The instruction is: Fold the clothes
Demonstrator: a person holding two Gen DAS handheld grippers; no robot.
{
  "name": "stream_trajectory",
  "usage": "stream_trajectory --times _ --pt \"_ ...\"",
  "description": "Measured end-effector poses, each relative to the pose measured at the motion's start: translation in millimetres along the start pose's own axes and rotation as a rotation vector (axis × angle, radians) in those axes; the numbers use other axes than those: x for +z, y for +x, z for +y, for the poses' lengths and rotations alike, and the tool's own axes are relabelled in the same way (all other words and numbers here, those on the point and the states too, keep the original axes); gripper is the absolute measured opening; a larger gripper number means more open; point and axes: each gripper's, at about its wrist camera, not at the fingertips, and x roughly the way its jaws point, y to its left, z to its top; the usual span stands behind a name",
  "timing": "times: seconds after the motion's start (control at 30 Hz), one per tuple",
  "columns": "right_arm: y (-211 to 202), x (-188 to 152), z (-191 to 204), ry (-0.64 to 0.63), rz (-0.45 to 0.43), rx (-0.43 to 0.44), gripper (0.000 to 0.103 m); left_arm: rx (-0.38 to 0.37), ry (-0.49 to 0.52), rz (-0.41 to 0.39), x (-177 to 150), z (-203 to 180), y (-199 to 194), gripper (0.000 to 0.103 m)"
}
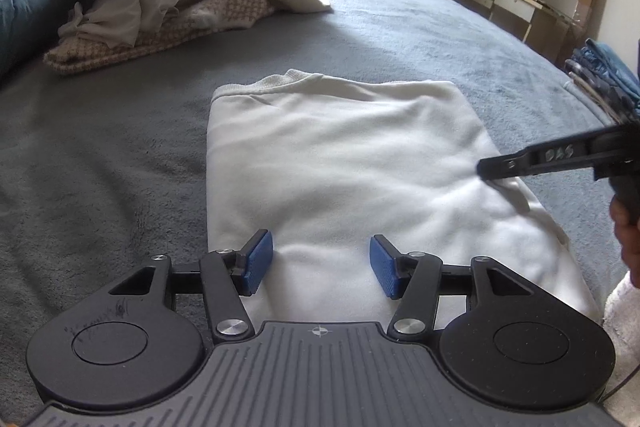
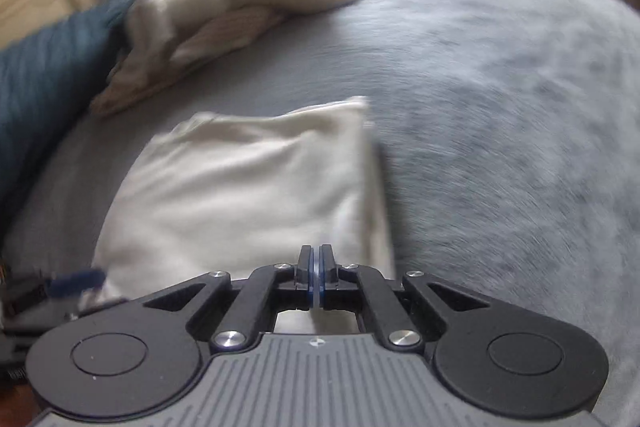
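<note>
My left claw (image 1: pixel 321 264) hangs open over the folded white sweatshirt (image 1: pixel 352 163) on the bed (image 1: pixel 120 147), right claw (image 2: pixel 319 269) closed empty.

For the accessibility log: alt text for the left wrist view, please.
A folded white sweatshirt lies on a grey bed, with the open left gripper over its near edge. The right gripper touches its right edge; a clothes pile sits behind.
</note>
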Motion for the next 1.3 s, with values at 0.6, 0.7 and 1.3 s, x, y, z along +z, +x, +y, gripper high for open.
stream_trajectory --times 0.6,0.7,1.3 --pt "-0.2 -31.6 64.3 -0.312 0.027 0.128 0.001 0.019 -0.003 0.031 3.9 -3.9 1.9 0.058" --pt "4.4 -38.2 61.3 -0.315 0.029 0.119 0.001 0.019 0.008 0.039 4.5 -6.6 1.7 0.063" --pt "2.8 -38.6 45.1 -0.229 0.031 0.14 0.002 0.085 -0.005 0.086 12.4 -25.6 -13.3 0.098"
